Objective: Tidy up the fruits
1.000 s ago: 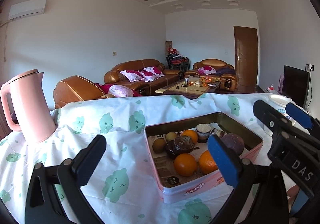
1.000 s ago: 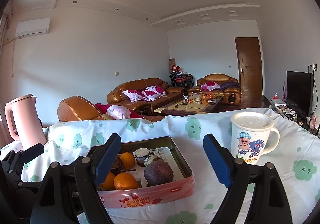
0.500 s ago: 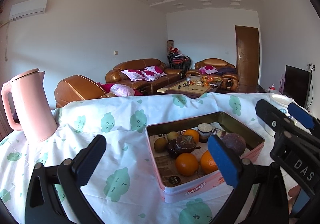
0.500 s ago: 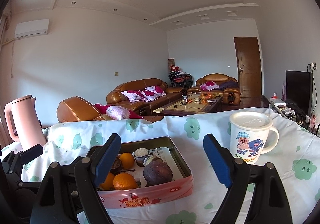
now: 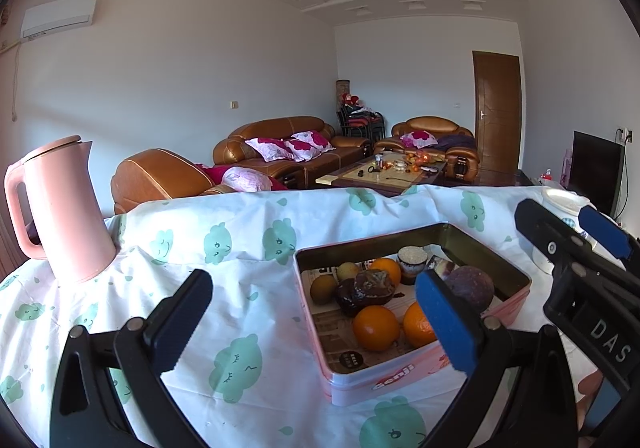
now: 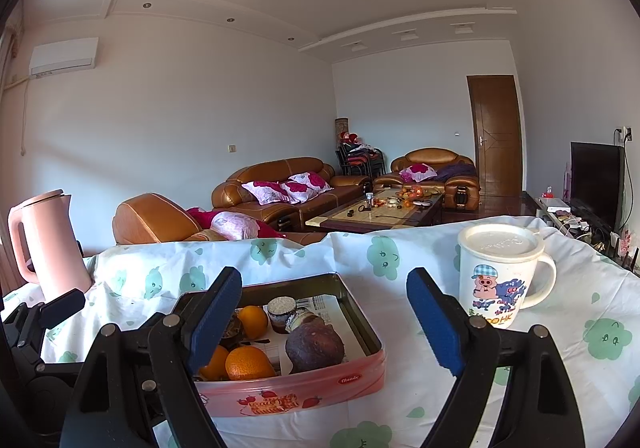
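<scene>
Cloth-covered table (image 5: 256,232), white cotton with green prints, fills the lower frame. Rectangular pink metal tin (image 5: 400,380) sits lower centre, beyond both tongs. Left gripper (image 5: 316,322) and right gripper (image 6: 324,318) stand apart, empty. Round oranges (image 5: 376,328) and a dull purple fruit (image 6: 315,347) lie inside the tin.

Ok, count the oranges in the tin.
3. One at the near end, one right beside it, partly behind the left gripper's pad, and one farther back by the small jar. More may be hidden under the other fruit.
</scene>
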Action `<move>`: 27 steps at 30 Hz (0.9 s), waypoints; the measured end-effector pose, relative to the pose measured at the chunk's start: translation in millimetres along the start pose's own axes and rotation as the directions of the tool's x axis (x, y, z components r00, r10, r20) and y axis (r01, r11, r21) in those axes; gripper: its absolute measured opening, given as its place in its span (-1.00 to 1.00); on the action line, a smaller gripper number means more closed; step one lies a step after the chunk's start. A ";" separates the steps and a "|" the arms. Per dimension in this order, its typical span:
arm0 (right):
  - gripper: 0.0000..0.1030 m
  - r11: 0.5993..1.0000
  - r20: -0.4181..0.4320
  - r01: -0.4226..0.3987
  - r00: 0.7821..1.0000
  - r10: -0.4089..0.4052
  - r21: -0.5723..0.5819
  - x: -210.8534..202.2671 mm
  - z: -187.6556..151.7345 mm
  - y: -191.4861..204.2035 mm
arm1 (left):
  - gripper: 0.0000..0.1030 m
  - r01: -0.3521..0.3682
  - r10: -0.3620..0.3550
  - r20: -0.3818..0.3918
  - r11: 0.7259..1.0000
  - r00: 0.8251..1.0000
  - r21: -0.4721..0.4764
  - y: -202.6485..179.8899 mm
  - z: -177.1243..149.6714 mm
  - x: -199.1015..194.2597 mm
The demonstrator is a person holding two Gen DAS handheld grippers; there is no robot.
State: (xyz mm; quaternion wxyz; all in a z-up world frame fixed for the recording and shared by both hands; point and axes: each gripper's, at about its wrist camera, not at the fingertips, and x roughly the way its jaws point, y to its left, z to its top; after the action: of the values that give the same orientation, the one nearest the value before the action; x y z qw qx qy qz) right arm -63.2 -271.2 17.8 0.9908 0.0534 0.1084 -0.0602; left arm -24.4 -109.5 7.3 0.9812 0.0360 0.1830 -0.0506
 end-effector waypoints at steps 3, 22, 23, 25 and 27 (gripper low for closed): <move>0.67 1.000 0.001 0.001 1.000 -0.001 0.000 -0.2 0.0 -0.1 | 1.00 -0.005 0.005 0.000 1.000 1.000 -0.002 1.5 0.0 -0.5; 0.67 1.000 0.003 0.008 1.000 -0.008 -0.001 -1.4 1.0 -2.6 | 1.00 -0.036 0.035 -0.019 0.999 0.999 -0.006 -1.4 1.6 4.7; 0.67 1.000 0.003 0.007 1.000 -0.007 -0.001 -1.3 0.9 -2.1 | 1.00 -0.034 0.034 -0.021 0.999 0.999 -0.009 -1.3 1.8 5.4; 0.67 1.000 0.002 0.006 1.000 -0.006 -0.001 -1.3 0.9 -2.1 | 1.00 -0.023 0.023 -0.027 1.000 0.999 -0.016 -0.3 1.7 6.8; 0.67 1.000 0.000 0.006 1.000 -0.006 -0.002 -1.0 1.2 -2.2 | 1.00 -0.022 0.022 -0.031 1.000 0.999 -0.021 0.2 1.4 7.8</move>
State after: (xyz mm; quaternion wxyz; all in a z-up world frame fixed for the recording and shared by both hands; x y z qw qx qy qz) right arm -64.2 -273.5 19.0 0.9907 0.0521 0.1084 -0.0633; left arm -16.7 -110.1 5.8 0.9790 0.0284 0.1984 -0.0373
